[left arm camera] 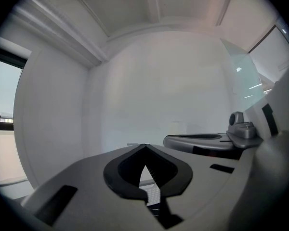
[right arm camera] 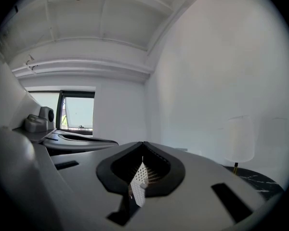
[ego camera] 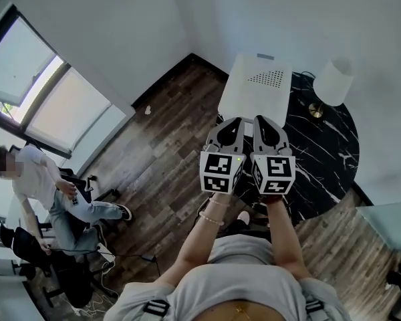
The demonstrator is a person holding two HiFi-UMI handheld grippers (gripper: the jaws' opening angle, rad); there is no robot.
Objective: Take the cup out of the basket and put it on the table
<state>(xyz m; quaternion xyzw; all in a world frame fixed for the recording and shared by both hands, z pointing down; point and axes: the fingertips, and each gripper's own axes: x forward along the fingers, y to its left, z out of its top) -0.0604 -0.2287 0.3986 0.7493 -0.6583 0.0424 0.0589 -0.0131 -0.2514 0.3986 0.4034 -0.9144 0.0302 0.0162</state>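
I see no cup in any view. A white box-like thing (ego camera: 254, 89) with a perforated patch on top stands on the round black marble table (ego camera: 327, 146); its inside is hidden. My left gripper (ego camera: 235, 122) and right gripper (ego camera: 260, 122) are held side by side at the table's near edge, both pointing level toward the box. In the left gripper view the left gripper (left arm camera: 144, 147) has its tips together with nothing between them. The right gripper (right arm camera: 143, 144) is likewise shut and empty in the right gripper view. Each gripper view shows mostly bare white wall.
A lamp (ego camera: 334, 82) with a white shade stands on the table's far right, seen also as the lamp (right arm camera: 239, 139) in the right gripper view. A person (ego camera: 40, 186) sits at the far left by the window (ego camera: 47, 92). Wooden floor (ego camera: 160, 166) lies left of the table.
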